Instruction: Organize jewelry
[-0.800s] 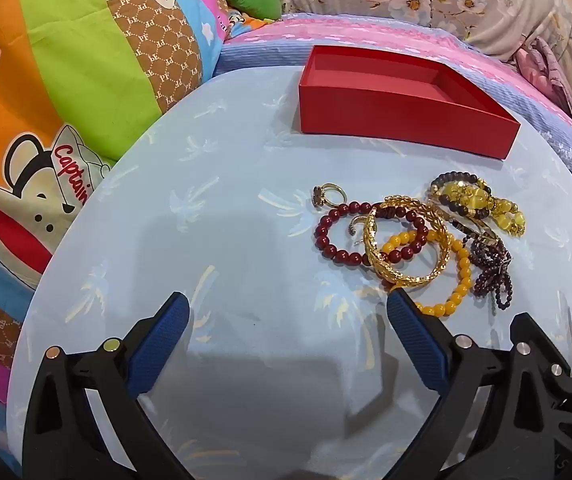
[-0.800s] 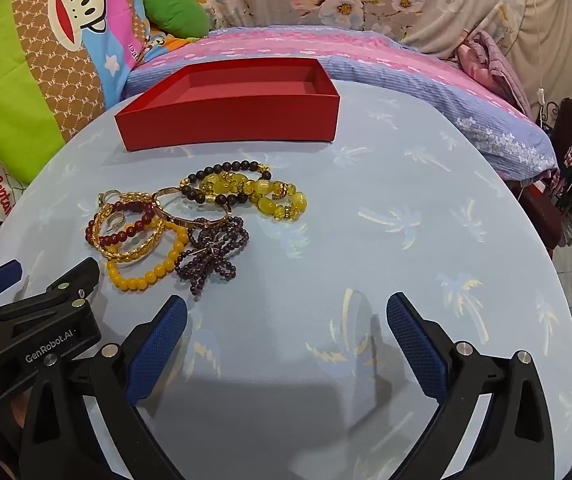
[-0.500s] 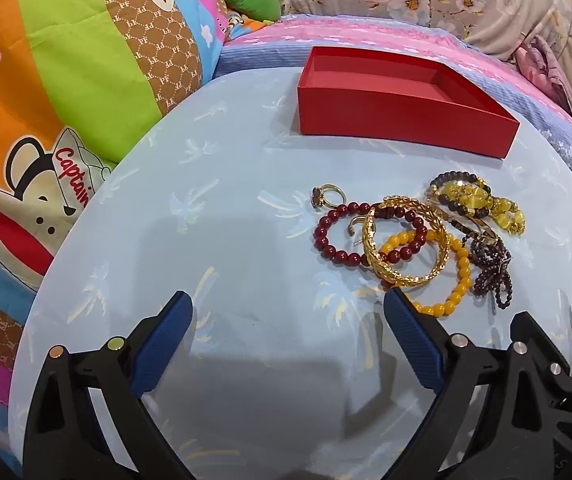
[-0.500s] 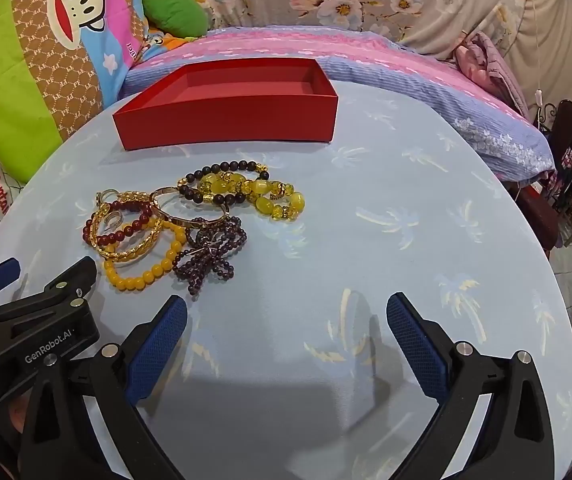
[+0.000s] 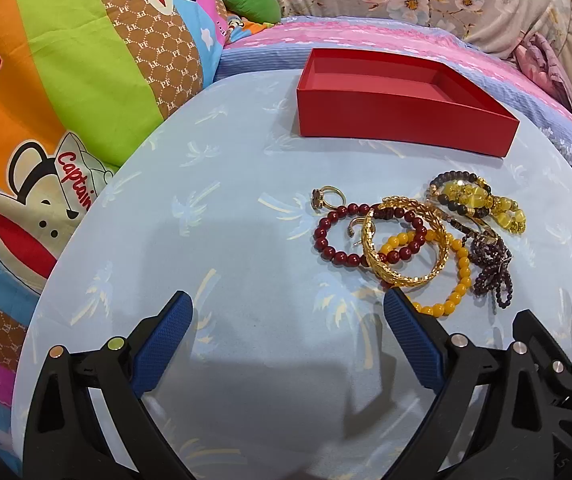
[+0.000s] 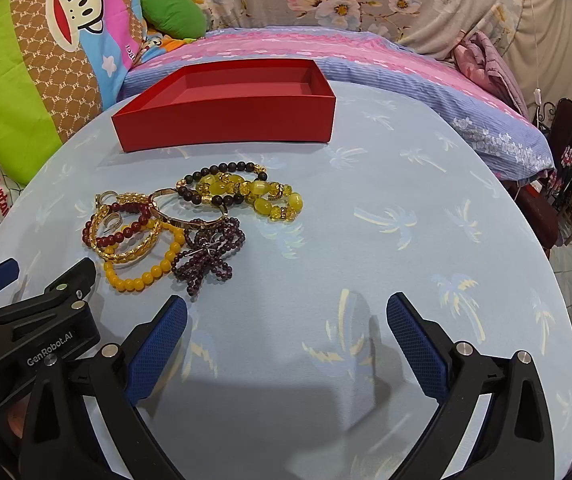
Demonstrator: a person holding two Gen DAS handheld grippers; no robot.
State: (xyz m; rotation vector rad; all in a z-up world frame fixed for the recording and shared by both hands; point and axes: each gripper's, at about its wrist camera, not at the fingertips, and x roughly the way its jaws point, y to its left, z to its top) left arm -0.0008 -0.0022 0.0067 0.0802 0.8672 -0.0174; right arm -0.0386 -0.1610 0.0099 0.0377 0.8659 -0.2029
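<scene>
You're at the start, nothing sorted yet. Table (image 5: 245,184) w/ pale blue palm-print cloth carries everything. Red box (image 5: 402,120) sits at the far side, open top, and looks empty inside as far as both views show.

Jewelry is all in one tangled pile on the cloth, nearer than the box & not touching it, right of centre in the left view:
- gold bangle (image 5: 406,250), lying over two bead strands
- orange bead bracelet (image 5: 460,280), nearest edge of pile
- dark red bead bracelet (image 5: 332,250), left side
- yellow stone bracelet (image 6: 273,196) w/ a dark bead bracelet (image 6: 221,170), far right of pile
- purple bead bunch (image 6: 205,258), near right
- ring (image 5: 326,198), far left, just beside the red beads

Left gripper (image 5: 288,334): fingers wide apart, nothing between, near side of the pile. Right gripper (image 6: 286,336): same, apart & empty, over bare cloth right of the pile.

Left to do, imo: every piece into the box.
</scene>
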